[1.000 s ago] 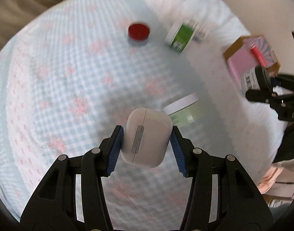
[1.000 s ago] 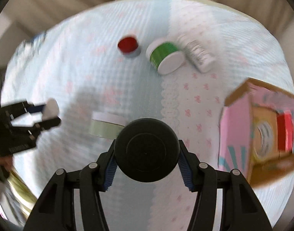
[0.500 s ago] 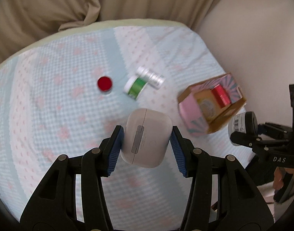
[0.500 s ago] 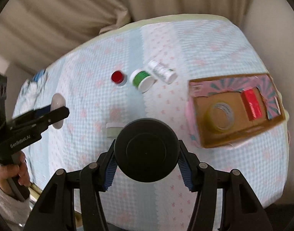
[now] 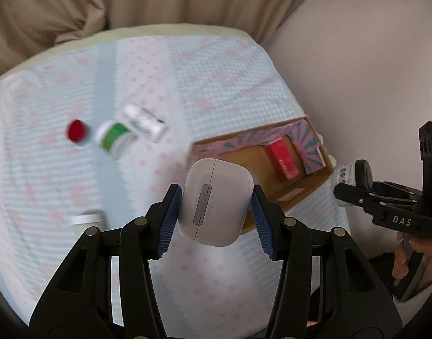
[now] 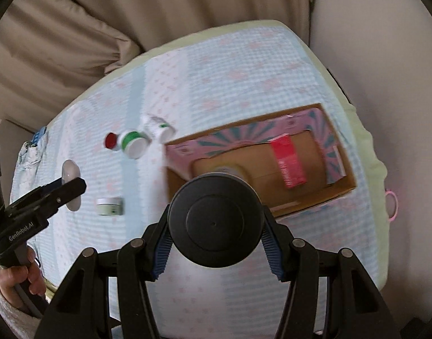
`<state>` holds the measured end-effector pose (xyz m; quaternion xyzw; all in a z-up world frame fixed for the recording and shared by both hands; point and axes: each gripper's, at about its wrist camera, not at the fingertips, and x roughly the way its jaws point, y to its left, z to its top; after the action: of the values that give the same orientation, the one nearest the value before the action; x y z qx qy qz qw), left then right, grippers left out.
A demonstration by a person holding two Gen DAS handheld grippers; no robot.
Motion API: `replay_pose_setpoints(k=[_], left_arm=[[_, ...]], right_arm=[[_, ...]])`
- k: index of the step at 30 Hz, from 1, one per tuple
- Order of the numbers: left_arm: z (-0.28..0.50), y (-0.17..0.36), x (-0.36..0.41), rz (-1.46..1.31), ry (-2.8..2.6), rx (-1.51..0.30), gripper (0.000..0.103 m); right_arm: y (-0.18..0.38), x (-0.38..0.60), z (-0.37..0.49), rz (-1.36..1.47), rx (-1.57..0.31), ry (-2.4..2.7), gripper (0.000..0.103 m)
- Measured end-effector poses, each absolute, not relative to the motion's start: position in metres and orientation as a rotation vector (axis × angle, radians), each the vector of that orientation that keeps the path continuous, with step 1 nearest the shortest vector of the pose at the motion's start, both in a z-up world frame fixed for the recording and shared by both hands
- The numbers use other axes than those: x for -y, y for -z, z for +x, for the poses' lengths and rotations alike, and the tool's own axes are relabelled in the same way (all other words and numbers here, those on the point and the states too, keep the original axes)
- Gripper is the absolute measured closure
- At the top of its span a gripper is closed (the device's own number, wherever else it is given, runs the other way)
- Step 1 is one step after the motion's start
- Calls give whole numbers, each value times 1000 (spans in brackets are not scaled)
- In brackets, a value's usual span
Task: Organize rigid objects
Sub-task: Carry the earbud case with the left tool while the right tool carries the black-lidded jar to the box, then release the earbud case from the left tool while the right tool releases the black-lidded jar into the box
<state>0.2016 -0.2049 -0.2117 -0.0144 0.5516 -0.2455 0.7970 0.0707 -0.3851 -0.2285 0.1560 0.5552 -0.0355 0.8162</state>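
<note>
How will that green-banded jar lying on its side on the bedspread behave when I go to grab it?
The green-banded jar is round and lies on its side, so a nudge will probably roll it toward the red-lidded pot or the white bottle beside it. It looks rigid and smooth, perhaps slippery. The soft bedspread may damp rolling.

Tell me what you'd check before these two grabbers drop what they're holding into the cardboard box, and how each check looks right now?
1. Left gripper clamped on the white earbud case: ok, both blue pads press its sides.
2. Right gripper clamped on the black-capped jar: ok.
3. Cardboard box open on top: ok.
4. Free floor space inside the box: ok, bare cardboard shows beside the red packet.
5. Both grippers directly above the opening: cannot tell; the frames are blurred.
6. Items left on the bedspread: not ok, the red-lidded pot, green tub, white bottle and pale green jar lie outside.
</note>
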Motion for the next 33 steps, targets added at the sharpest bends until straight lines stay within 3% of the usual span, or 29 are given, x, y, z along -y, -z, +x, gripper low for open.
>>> replay_pose_setpoints(k=[14, 25, 33], left_arm=[[228, 297, 332, 43, 505, -1315, 56], [234, 375, 353, 118, 463, -1453, 56], [239, 384, 355, 145, 474, -1464, 55]], right_arm=[[313, 483, 117, 380, -1292, 55, 50], [368, 490, 134, 401, -1366, -37, 50], [380, 462, 123, 274, -1366, -136, 50]])
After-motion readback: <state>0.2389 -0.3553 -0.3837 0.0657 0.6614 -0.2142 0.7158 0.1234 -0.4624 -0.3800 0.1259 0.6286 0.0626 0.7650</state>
